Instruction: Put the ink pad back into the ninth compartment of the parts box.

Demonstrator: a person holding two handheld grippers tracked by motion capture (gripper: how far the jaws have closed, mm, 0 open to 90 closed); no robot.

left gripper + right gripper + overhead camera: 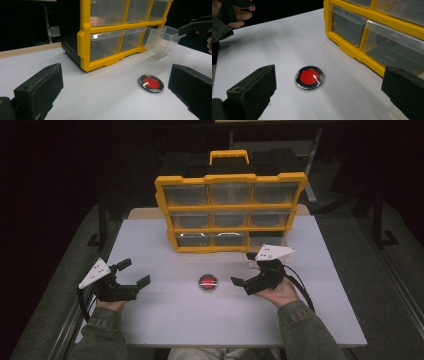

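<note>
A round red disc with a black rim (208,282) lies flat on the white table (165,320), between the two grippers. The left gripper (134,272) is open to the disc's left, jaws wide apart and nothing between them. In the left gripper view the disc (151,83) lies just inside the right jaw of that gripper (115,92). The right gripper (242,268) is open just right of the disc. In the right gripper view the disc (309,77) rests between the spread jaws of this gripper (328,92), nearer the left one, untouched.
A yellow organiser with clear drawers (230,212) stands upright behind the disc. Its bottom right drawer (162,38) is pulled out toward the right gripper. The table's front edge lies near the person's sleeves (305,330).
</note>
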